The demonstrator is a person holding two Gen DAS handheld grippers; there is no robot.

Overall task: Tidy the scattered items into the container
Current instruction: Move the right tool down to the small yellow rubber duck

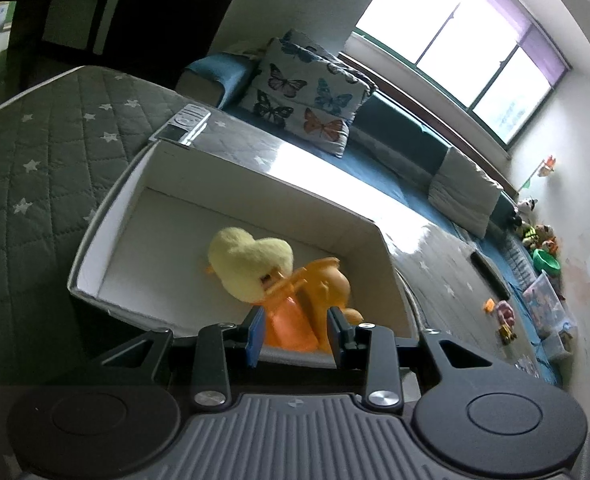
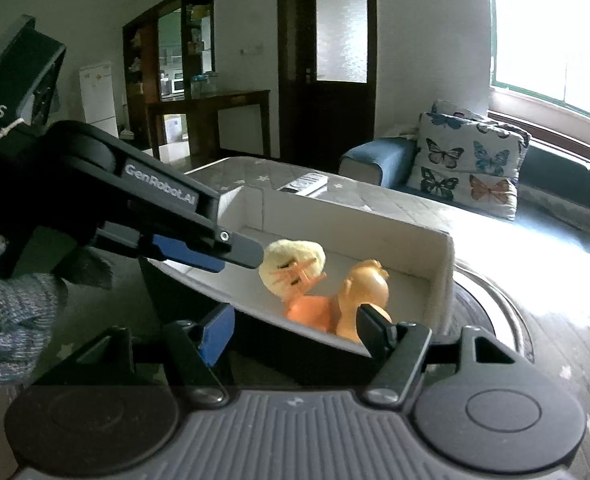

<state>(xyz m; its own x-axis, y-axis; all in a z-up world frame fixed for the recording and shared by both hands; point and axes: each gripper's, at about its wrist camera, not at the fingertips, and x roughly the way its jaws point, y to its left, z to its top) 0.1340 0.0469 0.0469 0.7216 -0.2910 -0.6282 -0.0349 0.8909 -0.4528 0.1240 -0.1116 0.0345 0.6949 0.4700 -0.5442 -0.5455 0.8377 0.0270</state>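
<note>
A white open box (image 1: 231, 172) stands on the grey star-patterned bed. Inside it lie a yellow plush duck (image 1: 251, 256) and an orange plastic toy (image 1: 311, 304). My left gripper (image 1: 295, 332) hangs over the box's near edge; its fingers (image 1: 255, 330) stand apart on either side of the orange toy, and I cannot tell if they touch it. In the right wrist view the box (image 2: 441, 264), the duck (image 2: 295, 260) and the orange toy (image 2: 359, 292) show too. My right gripper (image 2: 295, 334) is open and empty at the box's near wall. The left gripper's fingers (image 2: 231, 248) reach in from the left beside the duck.
A remote control (image 1: 187, 120) lies on the bed beyond the box. A butterfly cushion (image 1: 303, 96) and a grey cushion (image 1: 463, 192) sit on the blue sofa. Small toys (image 1: 503, 316) lie on the bed at right, with plush toys and plastic boxes (image 1: 543, 300) by the wall.
</note>
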